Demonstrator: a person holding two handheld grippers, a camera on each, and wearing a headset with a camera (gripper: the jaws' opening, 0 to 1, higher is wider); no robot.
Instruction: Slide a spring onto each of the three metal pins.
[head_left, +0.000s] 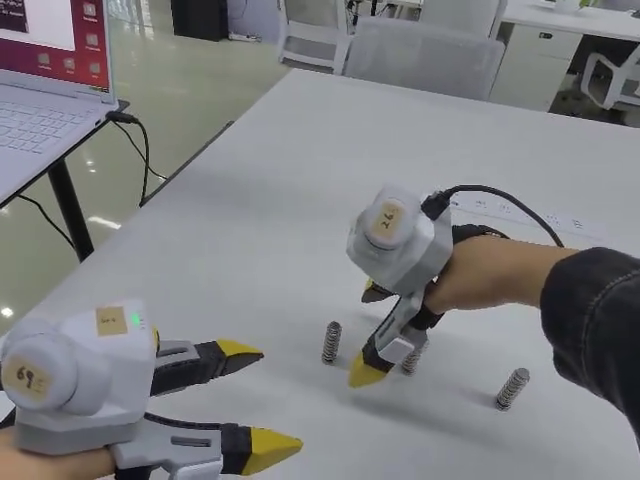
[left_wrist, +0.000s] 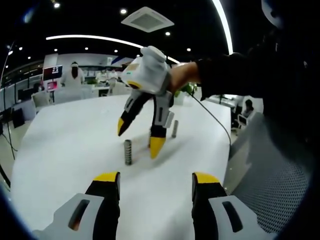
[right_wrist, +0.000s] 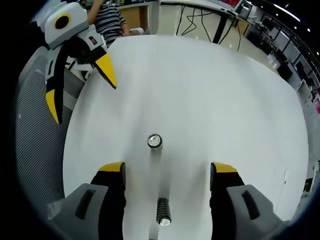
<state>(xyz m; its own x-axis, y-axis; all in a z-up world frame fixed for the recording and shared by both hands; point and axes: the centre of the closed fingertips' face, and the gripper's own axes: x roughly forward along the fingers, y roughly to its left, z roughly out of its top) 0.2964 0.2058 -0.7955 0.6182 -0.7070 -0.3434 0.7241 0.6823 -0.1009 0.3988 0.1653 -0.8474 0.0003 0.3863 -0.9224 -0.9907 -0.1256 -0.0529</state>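
Observation:
Three upright coiled springs stand on the white table (head_left: 250, 220): a left one (head_left: 331, 342), a middle one (head_left: 411, 358) and a right one (head_left: 512, 388). My right gripper (head_left: 368, 333) points down over the middle spring, open, its jaws wide apart and touching neither spring. In the right gripper view one spring (right_wrist: 163, 211) stands low between the jaws and another (right_wrist: 154, 141) shows end-on, with a shiny round top. My left gripper (head_left: 258, 398) hovers open and empty at the near left. In the left gripper view the right gripper (left_wrist: 138, 137) hangs over the springs (left_wrist: 128, 151).
A laptop (head_left: 50, 90) sits on a side stand at the far left, its cable (head_left: 140, 150) hanging beside the table's left edge. Chairs (head_left: 425, 55) stand beyond the far edge. A person's sleeve (head_left: 600, 330) reaches in from the right.

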